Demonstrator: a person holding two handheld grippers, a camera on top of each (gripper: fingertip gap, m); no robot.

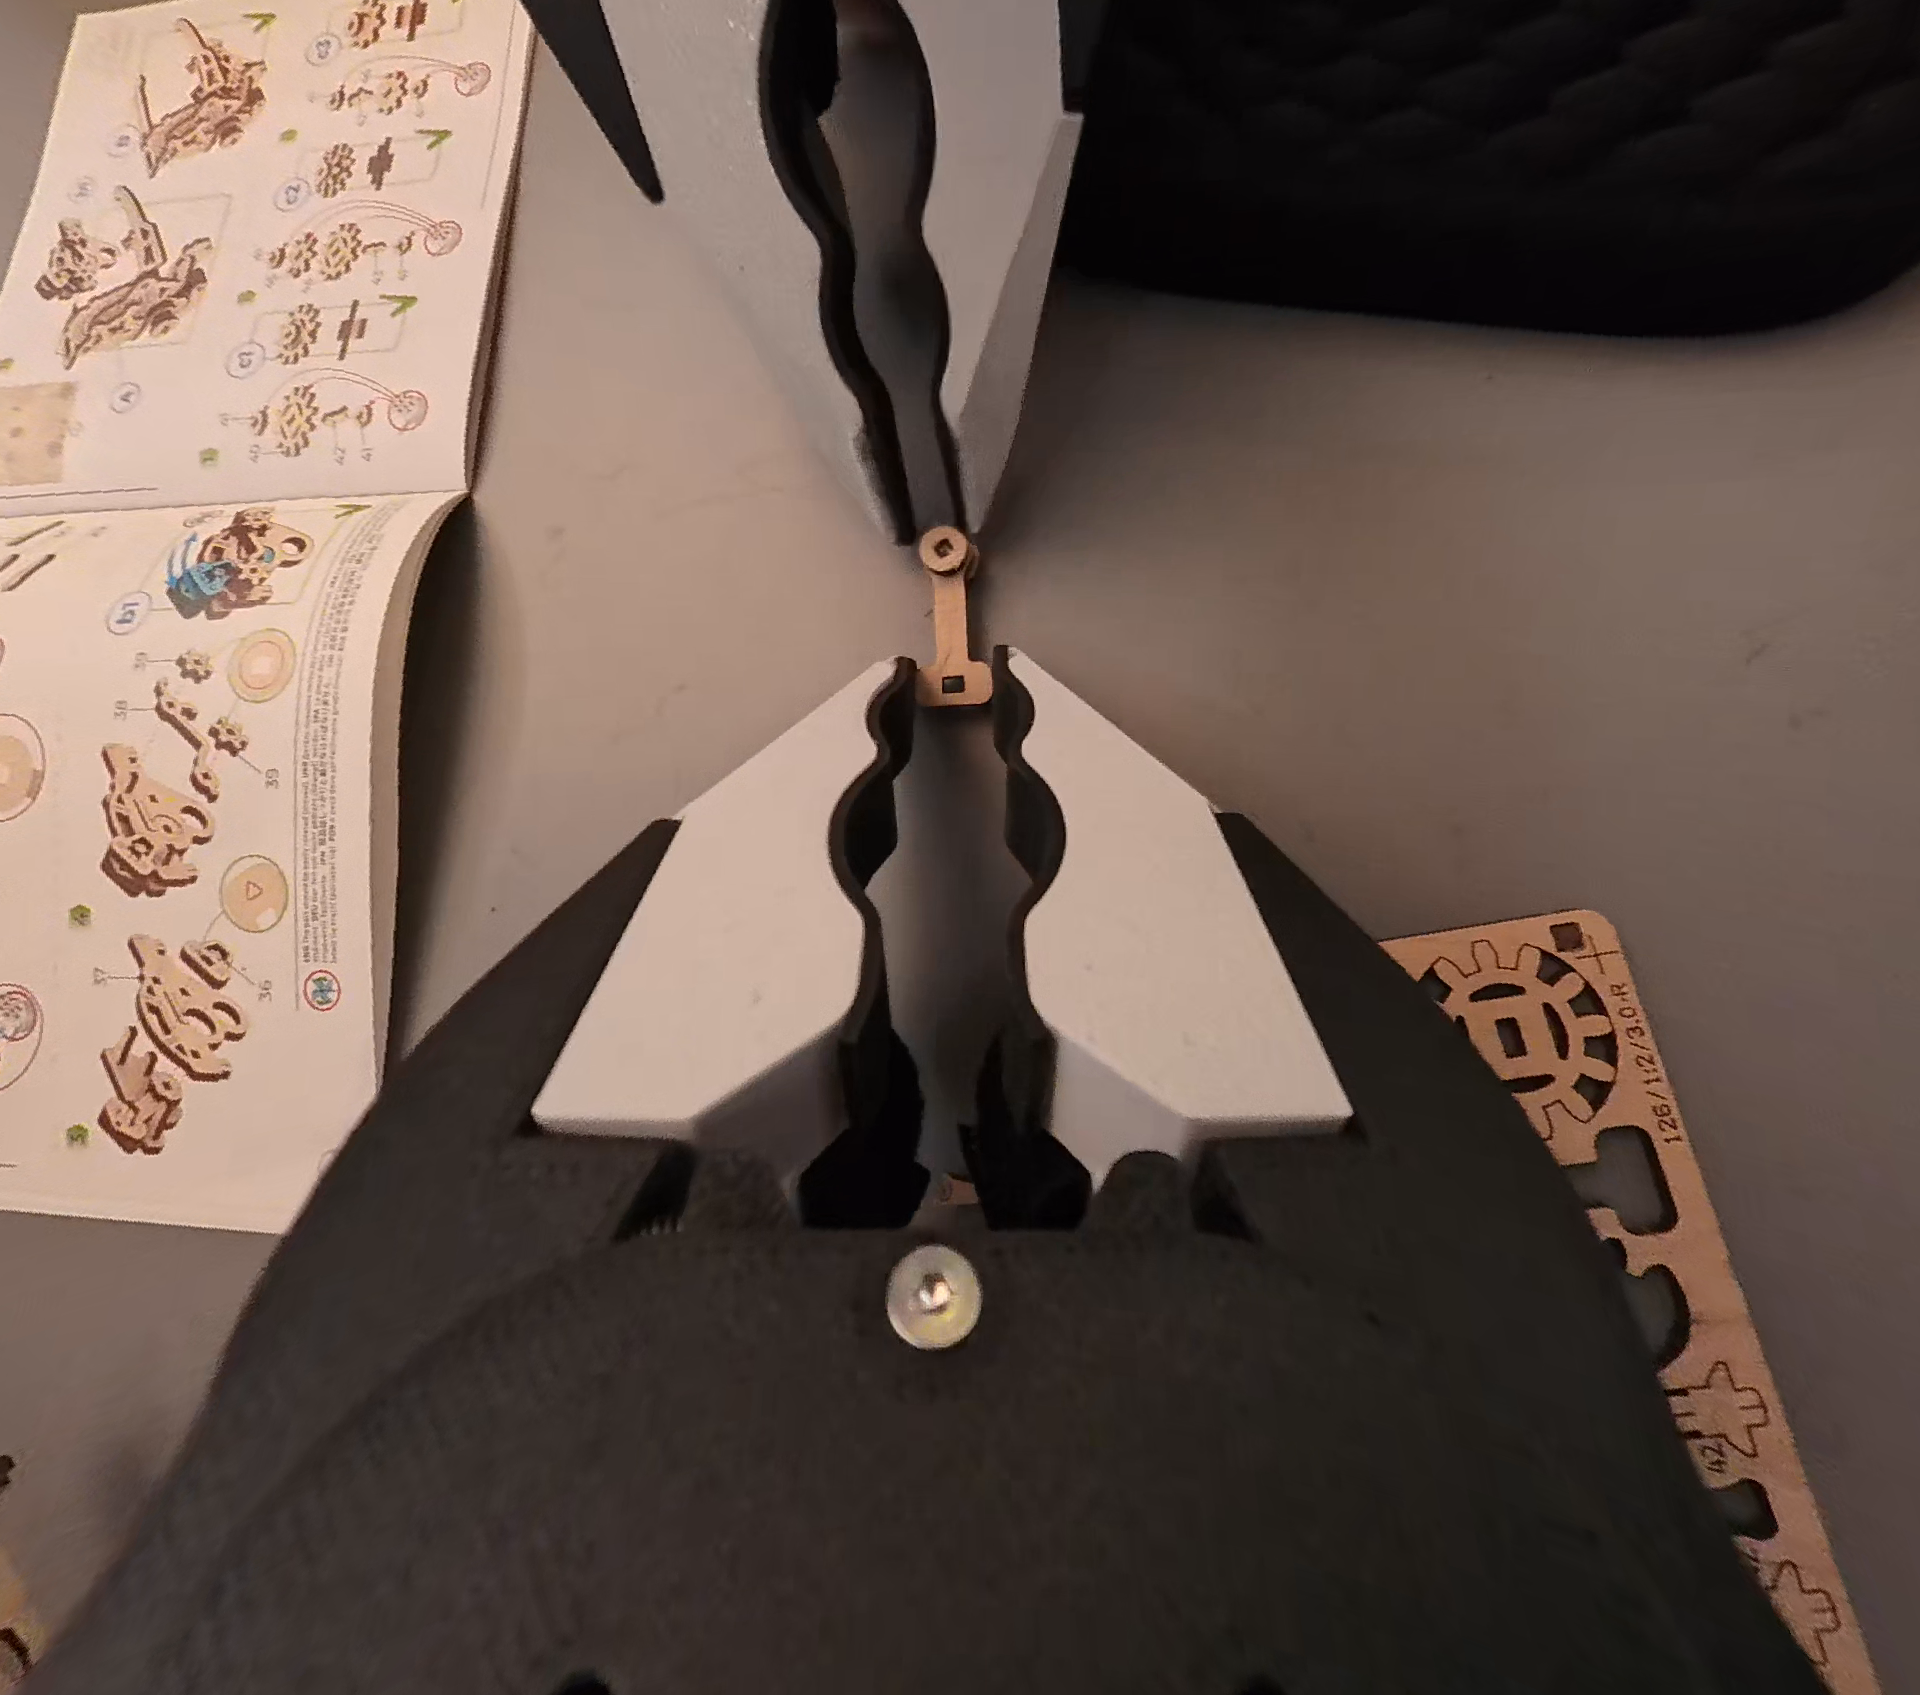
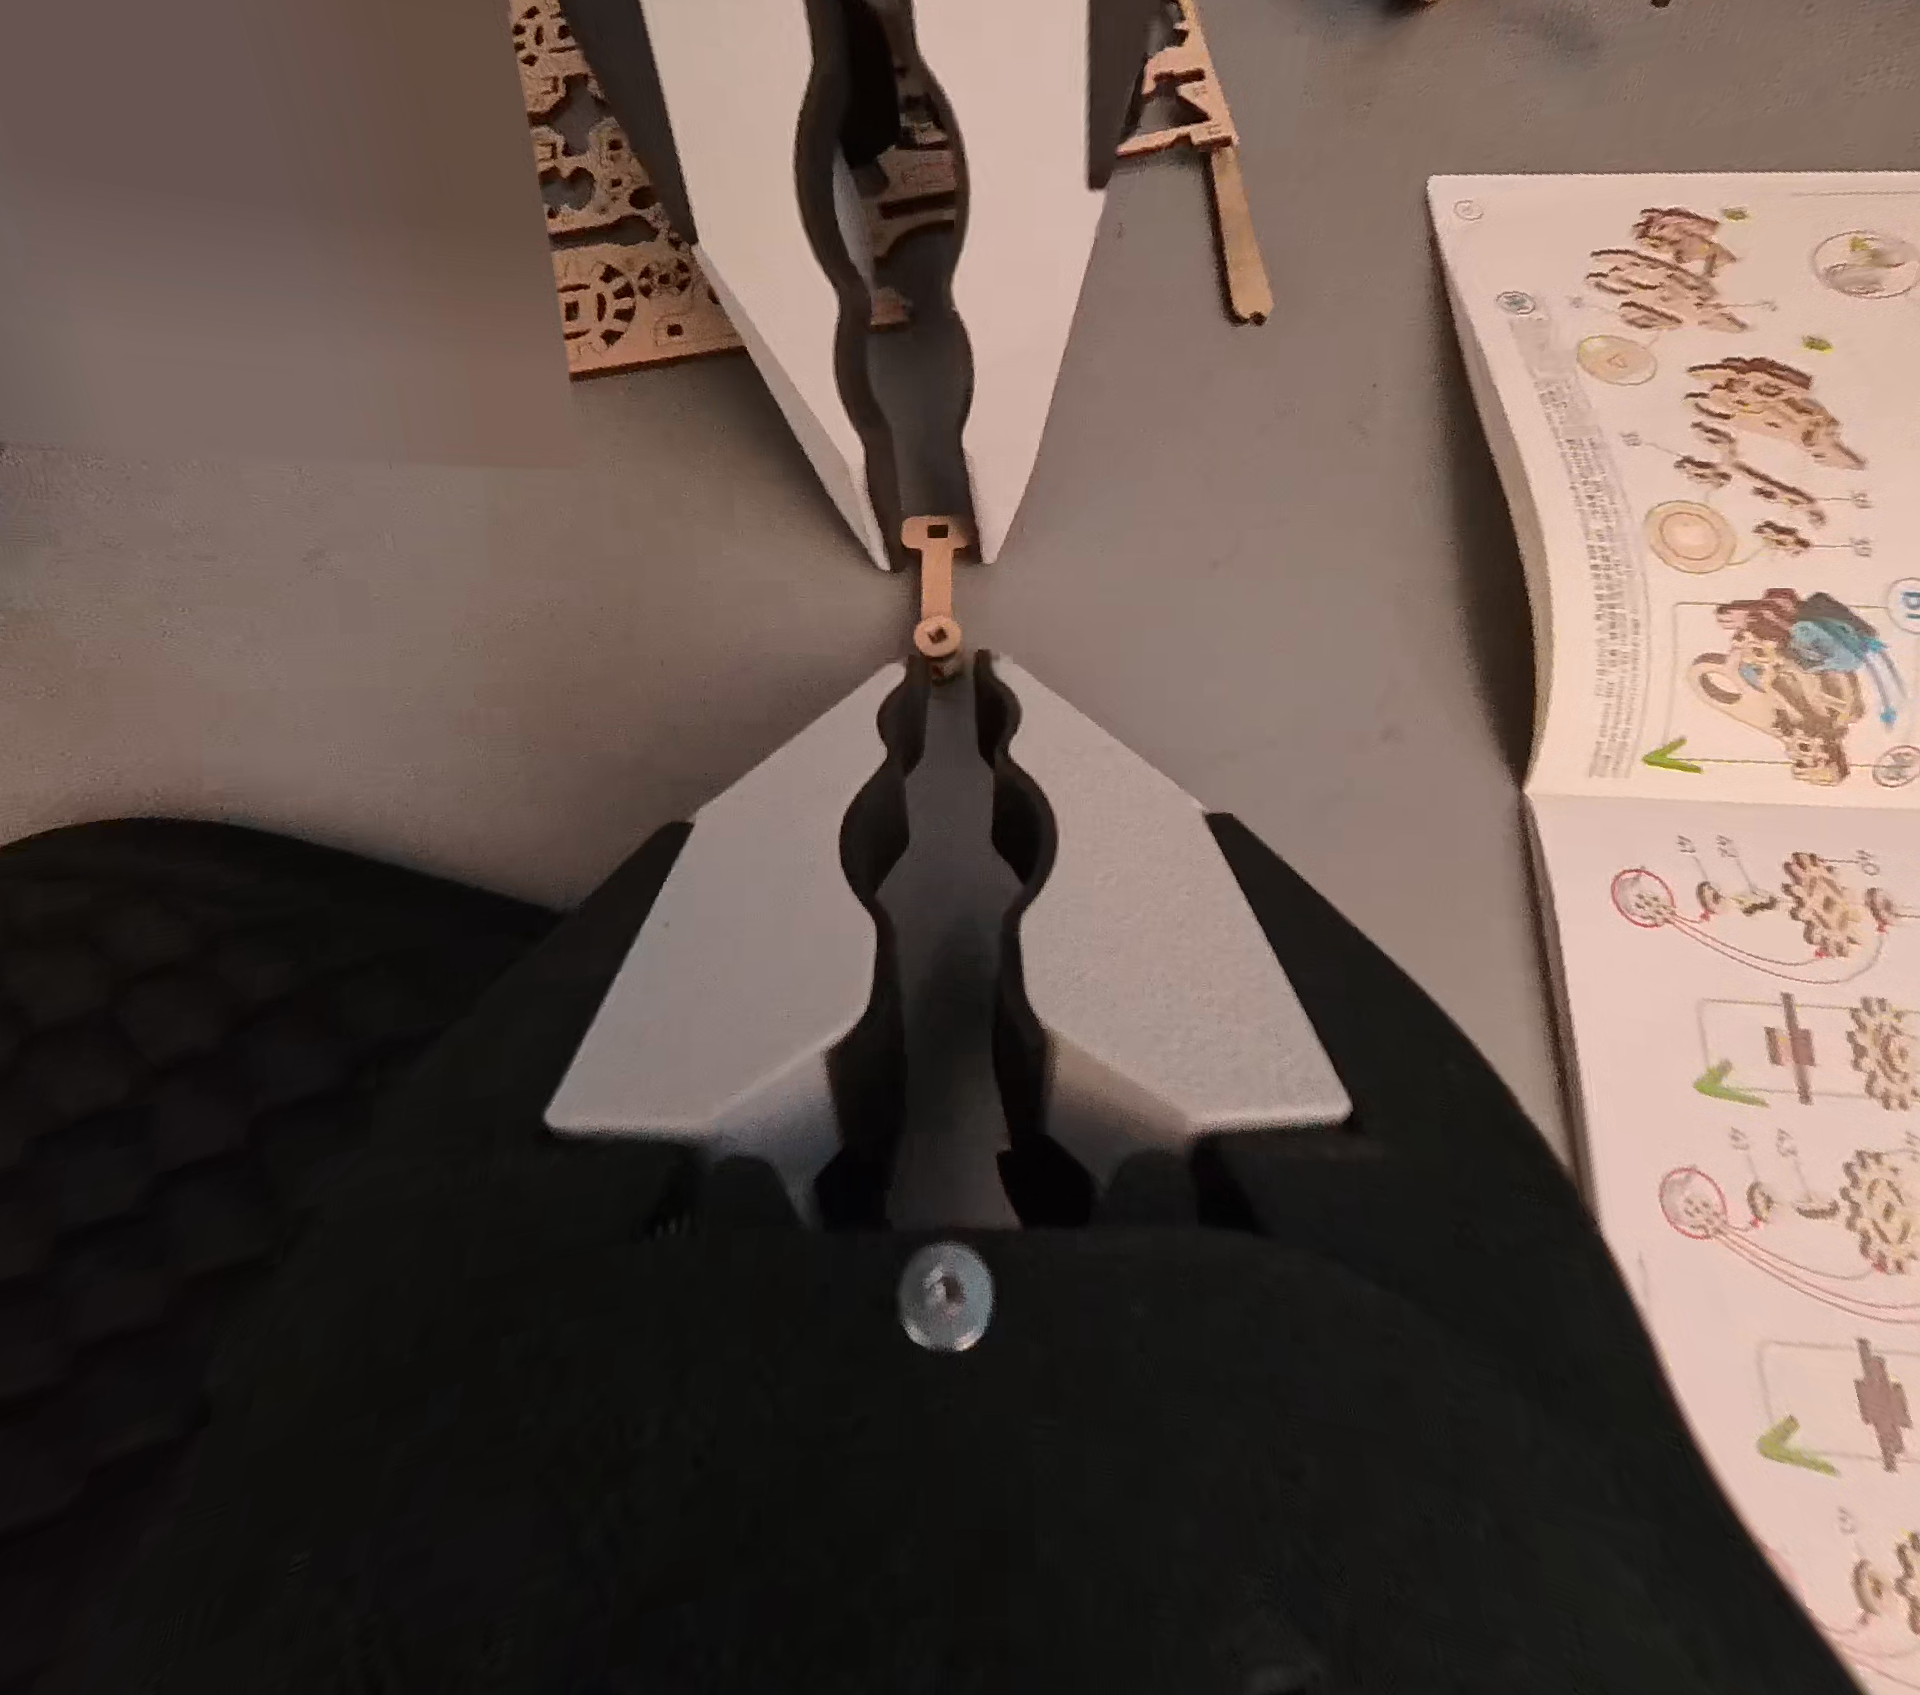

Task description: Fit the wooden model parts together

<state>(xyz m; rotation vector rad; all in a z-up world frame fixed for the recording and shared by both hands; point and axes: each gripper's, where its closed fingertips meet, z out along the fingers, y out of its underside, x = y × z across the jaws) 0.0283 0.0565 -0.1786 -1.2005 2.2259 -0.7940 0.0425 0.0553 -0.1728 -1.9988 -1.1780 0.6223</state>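
Wooden lever piece (image 1: 951, 622), one slim tan strip, hung between your two tools: left tool (image 1: 948, 677) pinched its square end, right tool (image 2: 940, 671) its round end.

Beyond the left gripper's fingers (image 2: 727, 191), the cut-out wooden sheet (image 2: 592, 232) is partly hidden behind them. The instruction booklet (image 2: 1714, 710), right of the right gripper's fingers (image 2: 1122, 918), runs off the picture's edge. The small piece (image 2: 948, 671) pinched at those fingertips is too small to identify.

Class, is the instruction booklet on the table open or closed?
Open. The instruction booklet lies spread flat on the grey table, two illustrated pages showing either side of the centre fold.
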